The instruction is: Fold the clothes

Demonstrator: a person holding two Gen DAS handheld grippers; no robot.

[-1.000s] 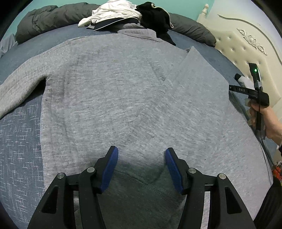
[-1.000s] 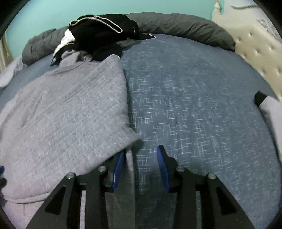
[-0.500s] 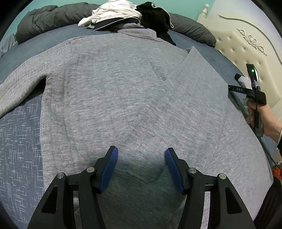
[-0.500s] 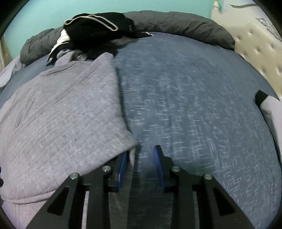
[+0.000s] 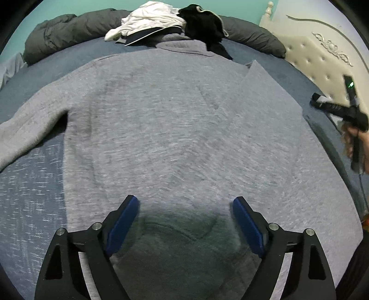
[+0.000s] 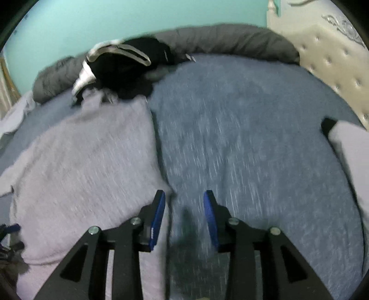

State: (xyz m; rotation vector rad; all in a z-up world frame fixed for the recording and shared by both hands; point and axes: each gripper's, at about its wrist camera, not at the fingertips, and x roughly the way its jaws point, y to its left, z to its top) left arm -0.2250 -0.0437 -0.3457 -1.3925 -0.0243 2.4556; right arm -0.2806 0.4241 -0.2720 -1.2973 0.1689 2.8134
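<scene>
A grey sweater [image 5: 161, 129] lies flat on the blue bed sheet [image 5: 30, 189]. Its right sleeve [image 5: 260, 110] is folded in across the body, and its left sleeve [image 5: 25, 131] stretches out to the left. My left gripper [image 5: 185, 214] hovers open over the hem with nothing between its blue pads. At the sweater's right edge a hand holds my right gripper [image 5: 346, 113]. In the blurred right wrist view the right gripper [image 6: 184, 207] is open above bare sheet [image 6: 253, 150], and the sweater's folded edge [image 6: 92, 173] lies just left of its left finger.
White and black clothes [image 5: 170, 20] are piled at the far end against a dark grey duvet [image 5: 69, 30]. A cream tufted headboard [image 5: 322, 57] runs along the right. A pale item with a black end [image 6: 346, 143] lies at the bed's right side.
The right gripper has drawn away from the sweater's folded edge, which lay between its fingers before, and its view is now blurred. The left gripper has barely moved.
</scene>
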